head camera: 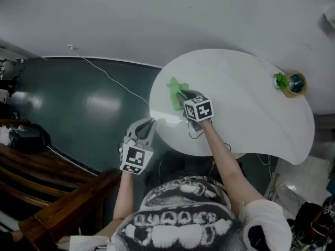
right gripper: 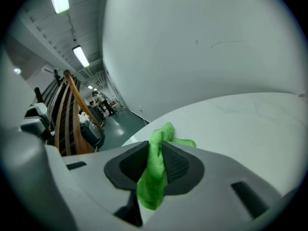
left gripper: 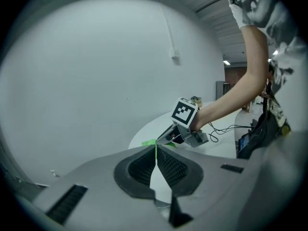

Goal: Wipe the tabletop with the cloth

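Cloth: green cloth (right gripper: 153, 177), pinched in the right tongs (right gripper: 155, 163); a fold runs up between the two pads and a short end hangs below them.
Cloth, place: on the left part of the white counter (head camera: 251, 114), close to its left edge; in the head view the cloth (head camera: 175, 91) spreads out on the surface just beyond the tips of the right tongs (head camera: 181, 96).
Right tongs: closed on the cloth, low over the counter (right gripper: 240, 121), pointing far and left.
Left tongs: pads pressed together at the tips, nothing between them (left gripper: 155, 163).
Left tongs, place: off the counter, near and left of its edge, over the dark green floor (head camera: 78, 109); in the head view the left tongs (head camera: 152, 122) point toward the counter edge.
Seen from the left tongs: the right tongs (left gripper: 163, 139) with a strip of cloth (left gripper: 148, 142) at the counter (left gripper: 159, 123) edge.
Far right of counter: a yellowish ring (head camera: 294, 84) with a small green tuft (head camera: 281, 80) touching its left side, well apart from the cloth.
Floor: a thin pale cable (head camera: 112, 80) runs across it; a wooden railing (head camera: 68, 203) stands at near left.
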`<state>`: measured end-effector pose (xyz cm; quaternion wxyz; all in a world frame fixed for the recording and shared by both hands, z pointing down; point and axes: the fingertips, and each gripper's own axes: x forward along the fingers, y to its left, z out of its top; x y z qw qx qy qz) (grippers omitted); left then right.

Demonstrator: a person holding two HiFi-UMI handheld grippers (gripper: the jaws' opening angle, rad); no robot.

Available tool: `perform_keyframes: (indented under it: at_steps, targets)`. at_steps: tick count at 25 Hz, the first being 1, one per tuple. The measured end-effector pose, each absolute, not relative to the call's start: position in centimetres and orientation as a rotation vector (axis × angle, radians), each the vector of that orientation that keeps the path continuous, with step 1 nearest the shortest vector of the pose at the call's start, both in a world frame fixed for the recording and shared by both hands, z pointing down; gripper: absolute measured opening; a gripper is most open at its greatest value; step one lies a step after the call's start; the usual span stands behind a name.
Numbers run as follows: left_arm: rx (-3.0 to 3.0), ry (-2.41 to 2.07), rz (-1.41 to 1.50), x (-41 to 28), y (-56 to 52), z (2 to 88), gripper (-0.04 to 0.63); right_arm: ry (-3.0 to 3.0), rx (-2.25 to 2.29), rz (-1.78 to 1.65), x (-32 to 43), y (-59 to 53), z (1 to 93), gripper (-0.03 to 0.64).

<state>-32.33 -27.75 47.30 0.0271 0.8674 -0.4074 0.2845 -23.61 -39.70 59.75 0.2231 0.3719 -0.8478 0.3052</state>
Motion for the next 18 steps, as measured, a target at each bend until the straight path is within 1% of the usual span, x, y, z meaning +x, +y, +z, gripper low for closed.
perform_keyframes:
  at_steps: [3, 8, 18]
  targets:
    - [2.686, -1.244, 0.877, -30.5, -27.8, 47.2, 0.008, -2.304, 1.07, 0.856, -19.6, -39.1, 60.3, 0.083]
    - [2.757, -1.189, 0.852, -24.4, -28.4, 46.6, 0.008, -2.266, 1.189, 0.855, -10.5, -39.4, 60.5, 0.083]
    - [2.864, -1.03, 0.834, -8.0, -26.5, 46.5, 0.008, -2.101, 1.469, 0.885, 13.7, -35.9, 61.2, 0.083]
